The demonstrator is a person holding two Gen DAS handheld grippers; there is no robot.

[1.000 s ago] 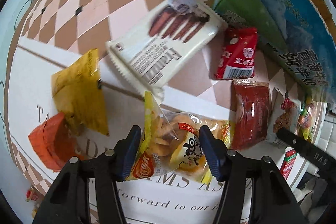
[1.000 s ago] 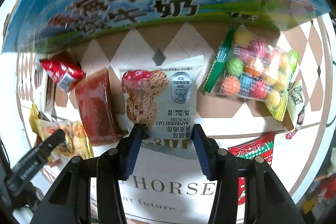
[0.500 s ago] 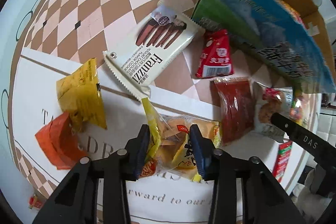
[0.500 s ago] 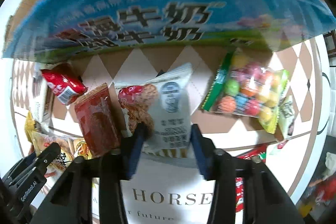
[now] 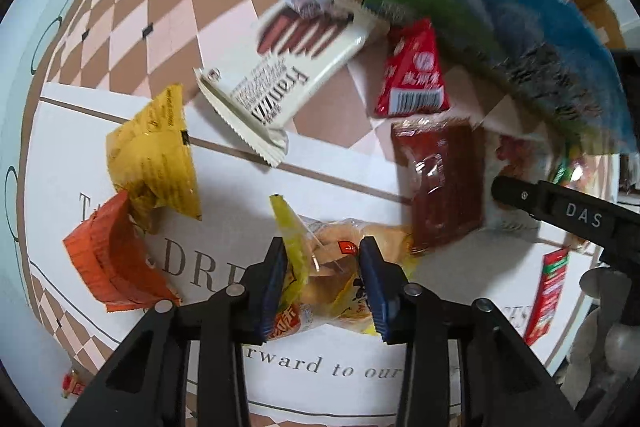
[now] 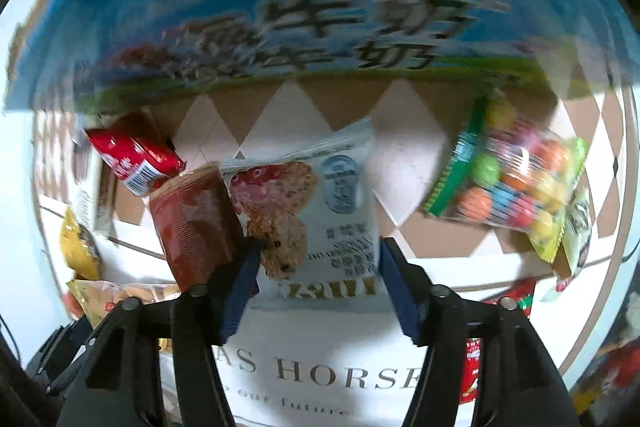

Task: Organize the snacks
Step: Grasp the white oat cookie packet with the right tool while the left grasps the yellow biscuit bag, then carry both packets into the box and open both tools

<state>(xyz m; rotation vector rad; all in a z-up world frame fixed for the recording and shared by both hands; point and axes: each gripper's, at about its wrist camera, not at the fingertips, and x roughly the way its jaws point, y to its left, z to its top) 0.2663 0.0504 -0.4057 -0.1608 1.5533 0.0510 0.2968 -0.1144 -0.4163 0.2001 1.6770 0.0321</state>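
Observation:
My left gripper points down and pinches a yellow biscuit packet, its end standing up between the pads; the jaws are easing open slightly. In the right wrist view my right gripper is opening, and a white cranberry oat cookie packet lies between its spread pads without being squeezed. A tall blue and green milk carton box stands just behind the snacks, and is also seen at the upper right as the box in the left wrist view.
A white Franzzi wafer packet, small red packet, dark red packet, yellow bag and orange wrapper lie on the checkered cloth. A bag of coloured candy balls lies right of the cookies.
The left gripper closed on the biscuit packet and still pinches it. The right gripper pinched the cookie packet, then spread wide again around it.

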